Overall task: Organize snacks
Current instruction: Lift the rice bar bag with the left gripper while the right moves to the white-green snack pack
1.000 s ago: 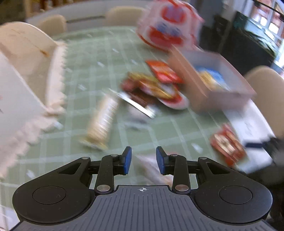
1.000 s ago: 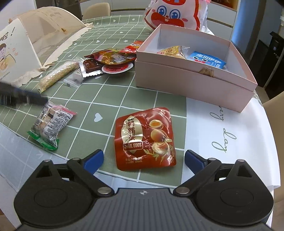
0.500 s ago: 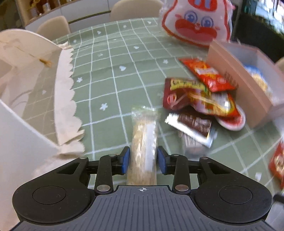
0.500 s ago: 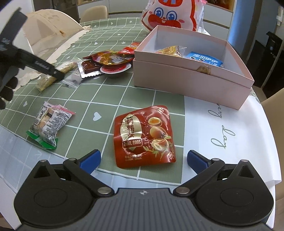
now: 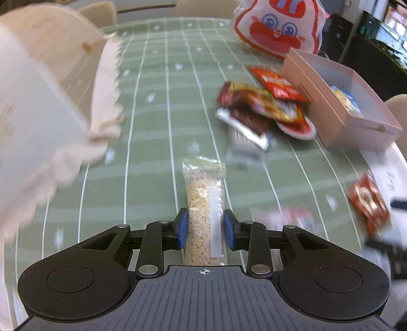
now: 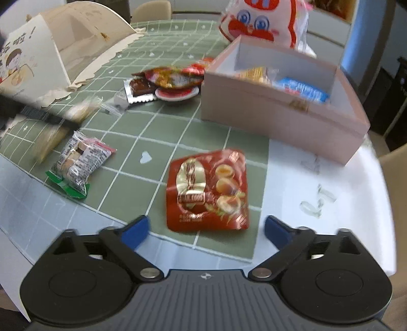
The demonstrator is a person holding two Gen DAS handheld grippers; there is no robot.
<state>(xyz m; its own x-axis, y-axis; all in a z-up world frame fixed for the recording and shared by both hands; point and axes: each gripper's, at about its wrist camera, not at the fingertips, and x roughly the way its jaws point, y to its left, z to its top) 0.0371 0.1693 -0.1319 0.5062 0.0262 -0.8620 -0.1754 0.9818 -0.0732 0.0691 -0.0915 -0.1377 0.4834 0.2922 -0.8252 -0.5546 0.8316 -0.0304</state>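
A: Table (image 5: pixel 157 142) wears a green checked cloth. Left gripper (image 5: pixel 206 229) is pointed down at it, a clear packet of puffed-grain bar (image 5: pixel 204 203) running lengthwise between the blue pads.

B: Clamped?

A: Jaws have just been closing, and the pads sit against both long sides of the packet. Reads as a grip. Far end of the packet points away up the table.

B: Right gripper?

A: Right gripper (image 6: pixel 206 229) is spread wide, nothing between the pads. It hangs above the near edge of a red quail-egg pouch (image 6: pixel 207 188) lying flat on the cloth. Its jaws have just been narrowing a little; no contact visible.

B: Destination?

A: Pink box (image 6: pixel 279 117), lid off, stands to the right beyond the pouch. Inside: a blue packet (image 6: pixel 302 89) and a yellow one (image 6: pixel 254 72). A bunny-face bag (image 6: pixel 259 20) stands behind it.

B: Loose snacks left?

A: A heap of red and brown wrappers (image 6: pixel 165 81) just left of the box, and a clear pack of small cakes with green ends (image 6: pixel 78 163) near the table's front edge. A cream box with a cartoon print (image 6: pixel 33 58) occupies the far left. Both views are motion-blurred.
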